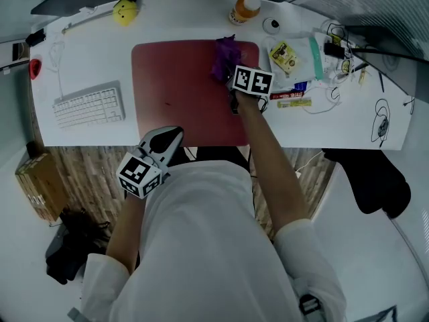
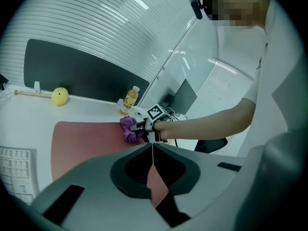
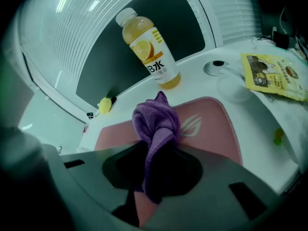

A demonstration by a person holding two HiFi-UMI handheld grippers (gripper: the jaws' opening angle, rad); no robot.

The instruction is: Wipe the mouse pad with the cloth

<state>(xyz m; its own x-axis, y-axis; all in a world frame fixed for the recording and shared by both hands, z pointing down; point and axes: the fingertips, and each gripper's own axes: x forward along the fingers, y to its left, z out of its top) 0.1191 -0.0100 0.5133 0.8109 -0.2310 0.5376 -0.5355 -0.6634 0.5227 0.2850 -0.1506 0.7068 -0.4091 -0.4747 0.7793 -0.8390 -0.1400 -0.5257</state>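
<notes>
- The purple cloth [image 3: 156,129] is being gripped between the jaws of the right gripper [image 3: 154,177]; it is bunched into a wad, with its upper folds bulging out beyond the jaw tips.
- The cloth is being held at the far right part of the red mouse pad [image 1: 181,86], close to the pad's far right corner; whether the wad is being pressed onto the pad cannot be told.
- In the right gripper view a pale logo on the pad is being shown just to the right of the cloth.
- The right gripper is being carried by an outstretched bare forearm [image 1: 268,153] reaching over the pad's near edge.
- The left gripper [image 2: 153,170] is being kept with its jaws closed together on nothing; only a thin slit is being left between them, with red pad showing through.
- In the head view the left gripper is being held at the pad's near edge, close to the person's torso and well apart from the cloth.
- The pad is being borne by a white desk [image 1: 87,52].
- A white keyboard [image 1: 88,106] is being seen left of the pad, apart from it.
- A bottle of orange drink [image 3: 149,44] is being seen upright beyond the pad's far right corner, and a yellow toy [image 1: 125,11] beyond its far left corner.
- A yellow snack packet [image 1: 285,56] is being seen lying right of the pad.
</notes>
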